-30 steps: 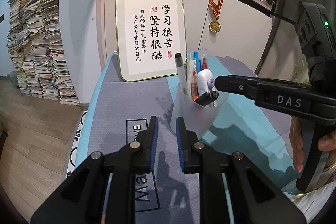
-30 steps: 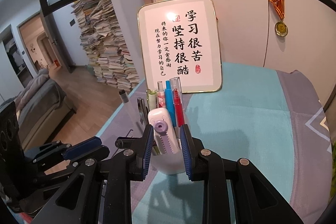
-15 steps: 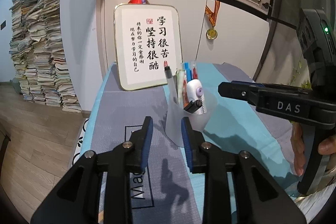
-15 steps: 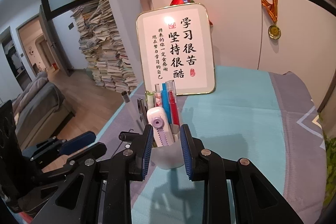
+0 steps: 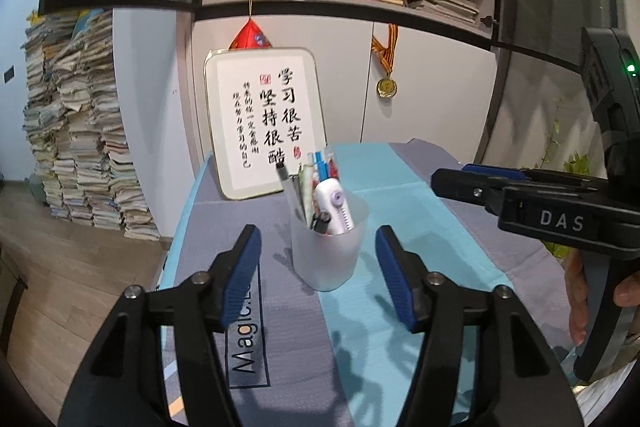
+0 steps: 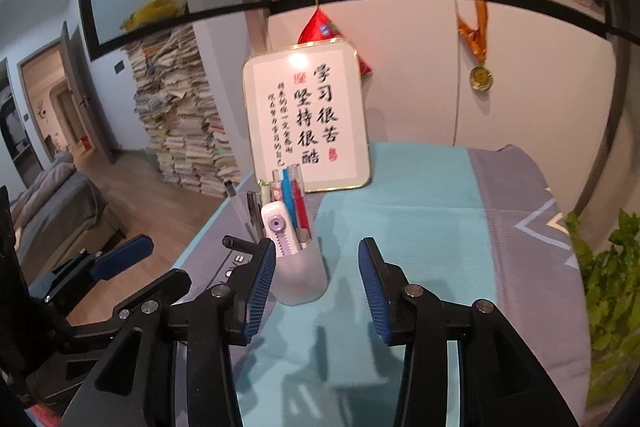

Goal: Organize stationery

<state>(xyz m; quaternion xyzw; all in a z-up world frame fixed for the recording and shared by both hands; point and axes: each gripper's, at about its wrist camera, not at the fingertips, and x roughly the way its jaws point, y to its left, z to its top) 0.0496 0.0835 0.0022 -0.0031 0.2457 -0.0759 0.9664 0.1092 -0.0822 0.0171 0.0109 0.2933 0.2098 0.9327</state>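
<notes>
A frosted white pen cup [image 5: 326,251] stands on the blue-grey table cloth [image 5: 400,187]. It holds several pens [image 5: 320,167] and a white-and-purple correction tape [image 5: 335,205]. My left gripper [image 5: 320,267] is open and empty, pulled back in front of the cup. In the right wrist view the cup [image 6: 300,275] stands just ahead of the left finger, with the correction tape [image 6: 278,227] and pens [image 6: 290,195] in it. My right gripper [image 6: 318,279] is open and empty. It also shows at the right in the left wrist view [image 5: 520,195].
A framed calligraphy board [image 5: 264,123] leans against the cabinet behind the cup. A medal [image 5: 386,87] hangs on the cabinet door. Tall stacks of books [image 5: 80,123] stand on the floor at left. A green plant [image 6: 608,287] is at the right table edge.
Both grippers have opened wide and drawn back from the cup. The correction tape, earlier between the right gripper's fingers, now rests in the cup.
</notes>
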